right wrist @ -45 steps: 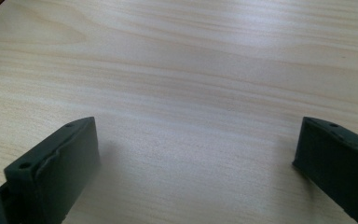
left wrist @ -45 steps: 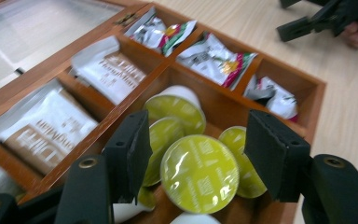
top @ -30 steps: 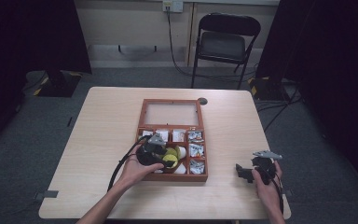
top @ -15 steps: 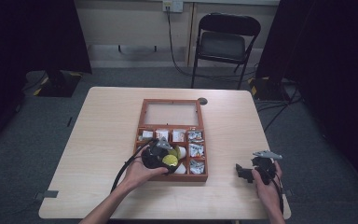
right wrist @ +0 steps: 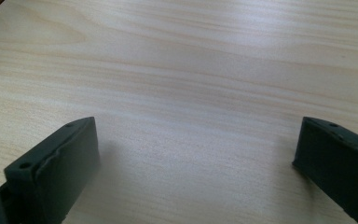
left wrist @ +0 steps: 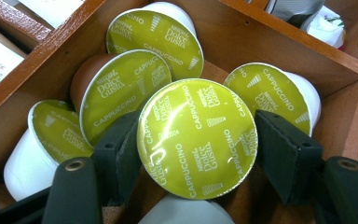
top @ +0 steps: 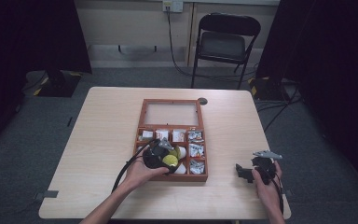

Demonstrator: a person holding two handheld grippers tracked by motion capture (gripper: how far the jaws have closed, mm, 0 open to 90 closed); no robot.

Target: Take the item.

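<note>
From the high view, your left gripper sits low over the front-left part of the wooden box, whose glass lid lies open toward the far side of the table. A yellow-green capsule shows at the gripper's tip, and the compartments beside it hold white sachets. Your right gripper rests on the bare tabletop near the front right corner, well apart from the box. In the left gripper view, the capsule with the green foil lid marked Cappuccino lies between the two black jaws, foil facing the camera. The jaws have just been closing on it: the left pad touches its rim, and the right pad sits at its edge, so you have it pinched. It lies in the wooden compartment, over four more capsules of the same kind leaning against the wooden walls. In the right gripper view, your jaws stand spread wide with nothing between them, just the pale wood grain of the table beneath.
</note>
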